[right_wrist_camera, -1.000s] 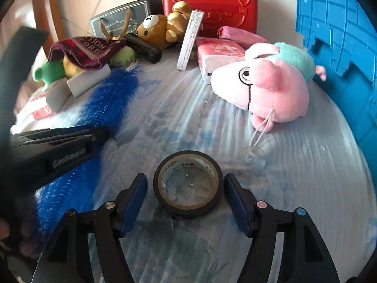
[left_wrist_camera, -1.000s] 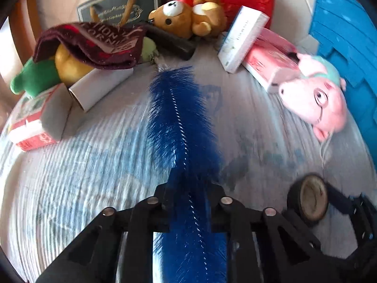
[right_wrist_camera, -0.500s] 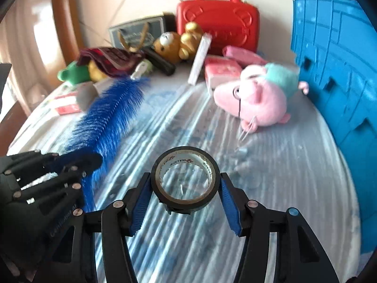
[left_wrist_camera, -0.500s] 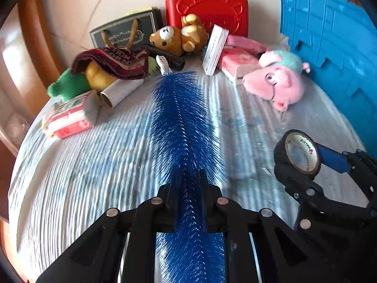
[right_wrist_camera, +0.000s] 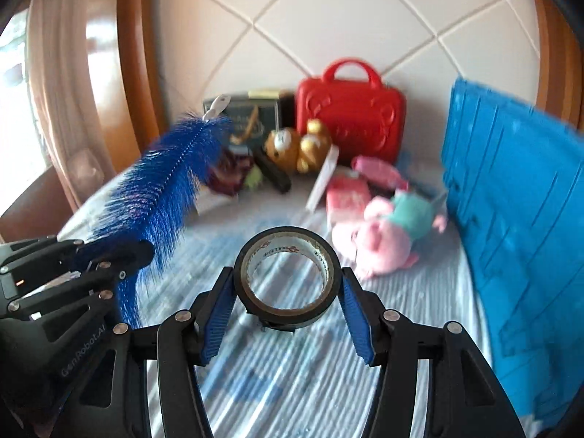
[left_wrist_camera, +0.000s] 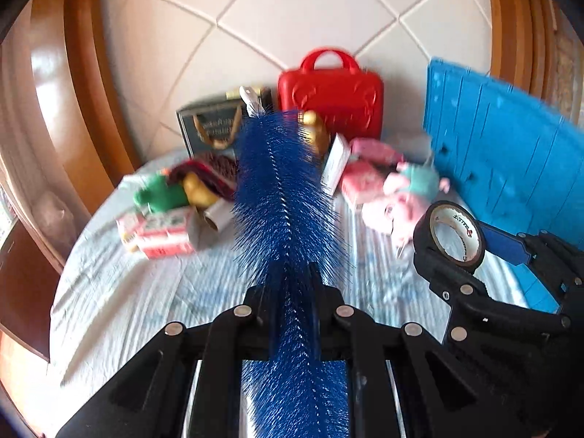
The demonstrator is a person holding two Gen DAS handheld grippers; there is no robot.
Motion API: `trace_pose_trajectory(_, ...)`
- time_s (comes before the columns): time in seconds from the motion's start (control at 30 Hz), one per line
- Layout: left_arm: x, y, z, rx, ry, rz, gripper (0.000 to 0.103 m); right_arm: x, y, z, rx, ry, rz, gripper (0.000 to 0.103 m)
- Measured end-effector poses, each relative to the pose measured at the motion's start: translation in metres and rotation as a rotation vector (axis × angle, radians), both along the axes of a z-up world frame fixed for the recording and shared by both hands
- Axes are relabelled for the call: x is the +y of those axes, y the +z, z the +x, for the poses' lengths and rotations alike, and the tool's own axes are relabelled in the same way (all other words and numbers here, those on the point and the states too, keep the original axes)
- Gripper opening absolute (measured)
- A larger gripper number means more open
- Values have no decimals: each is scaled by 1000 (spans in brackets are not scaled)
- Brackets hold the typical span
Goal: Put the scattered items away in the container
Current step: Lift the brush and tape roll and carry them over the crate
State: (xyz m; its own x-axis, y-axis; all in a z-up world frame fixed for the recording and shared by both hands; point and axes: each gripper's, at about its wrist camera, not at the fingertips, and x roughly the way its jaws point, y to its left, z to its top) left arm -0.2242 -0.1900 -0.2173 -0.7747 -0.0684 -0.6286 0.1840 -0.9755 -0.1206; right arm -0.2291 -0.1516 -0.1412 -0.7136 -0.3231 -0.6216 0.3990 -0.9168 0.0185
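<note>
Pointing away from the left gripper, brush lengthwise.

A quilted cream headboard with a curved wooden frame stands behind the bed's pale striped sheet.

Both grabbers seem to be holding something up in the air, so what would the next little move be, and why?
Probably swing both toward the blue container. The left gripper already clamps the blue brush and the right gripper the tape roll, both clear of the bed, so nothing remains but carrying.
</note>
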Motion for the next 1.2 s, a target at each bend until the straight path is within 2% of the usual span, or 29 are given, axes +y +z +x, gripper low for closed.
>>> trace_pose_trajectory(0.23, -2, 66, 2, 125, -38, -20, 13, 11, 72, 7, 106, -53, -17, 56)
trace_pose_trajectory(0.47, 24, 121, -13, 225, -104, -37, 13, 45, 135, 6, 210, -119, 2, 56)
trace_pose_trajectory(0.67, 87, 170, -43, 293, -178, -61, 13, 105, 173, -11, 271, -187, 11, 56)
trace_pose_trajectory(0.83, 169, 221, -82, 340, -231, -32, 13, 194, 207, -41, 334, -243, 25, 56)
trace_pose_trajectory(0.93, 227, 251, -116, 326, -252, -1, 14, 259, 226, -72, 348, -264, 59, 56)
trace_pose_trajectory(1.03, 283, 270, -159, 261, -280, 57, 14, 319, 238, -113, 330, -272, 103, 56)
trace_pose_trajectory(1.1, 314, 274, -190, 194, -288, 89, 13, 356, 239, -143, 299, -273, 150, 56)
trace_pose_trajectory(1.2, 354, 257, -235, 69, -286, 130, 13, 398, 228, -181, 246, -285, 195, 56)
